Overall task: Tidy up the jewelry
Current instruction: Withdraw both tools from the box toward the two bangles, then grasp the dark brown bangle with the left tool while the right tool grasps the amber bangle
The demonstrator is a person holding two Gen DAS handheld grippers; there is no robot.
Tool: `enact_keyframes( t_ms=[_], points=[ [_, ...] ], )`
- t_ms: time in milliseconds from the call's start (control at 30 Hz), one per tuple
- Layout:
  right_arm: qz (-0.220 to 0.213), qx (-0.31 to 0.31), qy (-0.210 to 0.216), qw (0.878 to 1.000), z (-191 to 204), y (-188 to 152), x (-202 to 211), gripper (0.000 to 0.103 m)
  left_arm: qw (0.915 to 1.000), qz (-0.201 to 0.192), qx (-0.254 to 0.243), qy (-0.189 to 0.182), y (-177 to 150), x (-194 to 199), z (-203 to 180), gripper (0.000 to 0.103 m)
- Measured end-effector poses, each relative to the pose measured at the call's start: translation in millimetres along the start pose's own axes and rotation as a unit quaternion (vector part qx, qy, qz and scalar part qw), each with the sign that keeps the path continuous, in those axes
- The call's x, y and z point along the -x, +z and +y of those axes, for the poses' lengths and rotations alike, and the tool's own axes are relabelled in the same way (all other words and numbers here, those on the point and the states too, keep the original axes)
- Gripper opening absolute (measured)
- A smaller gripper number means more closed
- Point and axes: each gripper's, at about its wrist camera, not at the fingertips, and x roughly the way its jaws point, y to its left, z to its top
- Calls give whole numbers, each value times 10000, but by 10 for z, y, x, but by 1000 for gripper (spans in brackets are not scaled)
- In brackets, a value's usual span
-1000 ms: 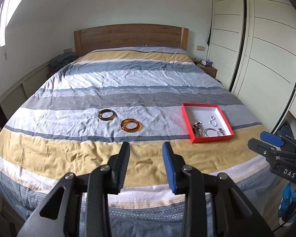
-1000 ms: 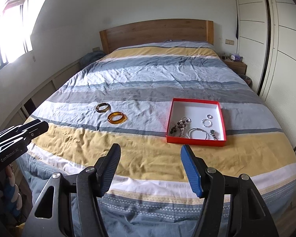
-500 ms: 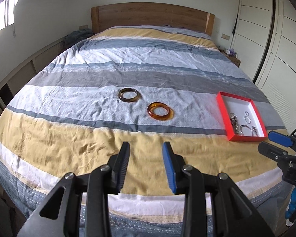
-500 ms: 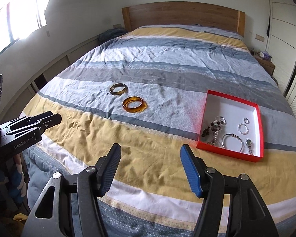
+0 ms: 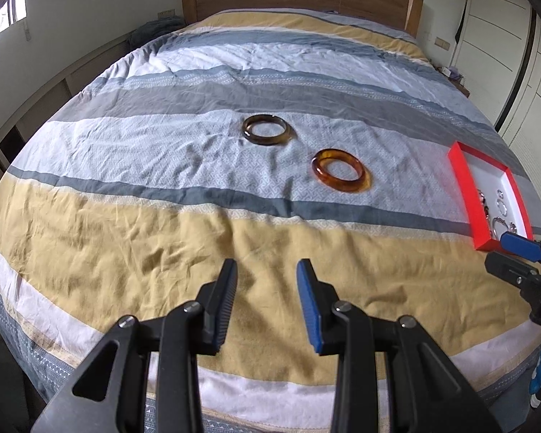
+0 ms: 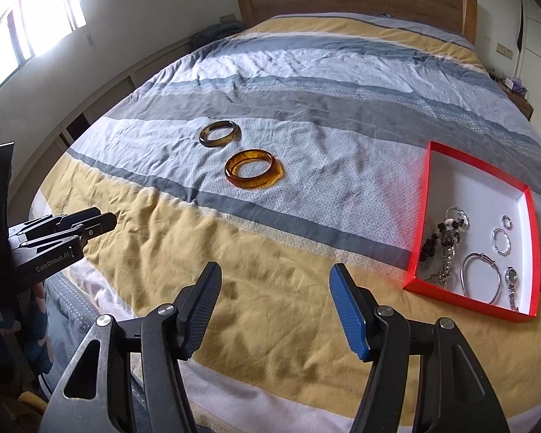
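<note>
Two bangles lie on the striped bedspread: a dark brown bangle (image 5: pixel 267 130) (image 6: pixel 219 133) farther back and an amber bangle (image 5: pixel 341 175) (image 6: pixel 254 169) nearer. A red box (image 6: pixel 420 216) (image 5: pixel 461 176) with a white inside holds several bracelets, rings and a watch, to the right. My left gripper (image 5: pixel 267 270) is open and empty above the yellow stripe, short of the bangles. My right gripper (image 6: pixel 274 274) is open and empty, wider apart, between the amber bangle and the box.
The bed (image 5: pixel 126 238) fills both views, with a wooden headboard (image 6: pixel 342 0) at the back. White wardrobe doors (image 5: pixel 505 36) stand to the right, low wooden shelving (image 6: pixel 101 97) and a window to the left.
Both grippers have moved forward and lower over the bed, closer to the bangles and the box. Both stay open.
</note>
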Motion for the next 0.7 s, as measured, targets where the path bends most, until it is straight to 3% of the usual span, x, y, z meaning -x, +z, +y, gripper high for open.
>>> enact_keyframes(
  t_ms=[367, 700],
  points=[
    [11, 21, 101, 9999, -75, 207, -478, 62, 9989, 442, -16, 165, 54, -572, 162, 32],
    [-72, 316, 190, 9993, -12, 560, -870, 61, 9990, 238, 240, 286, 397, -900, 460, 32]
  ],
)
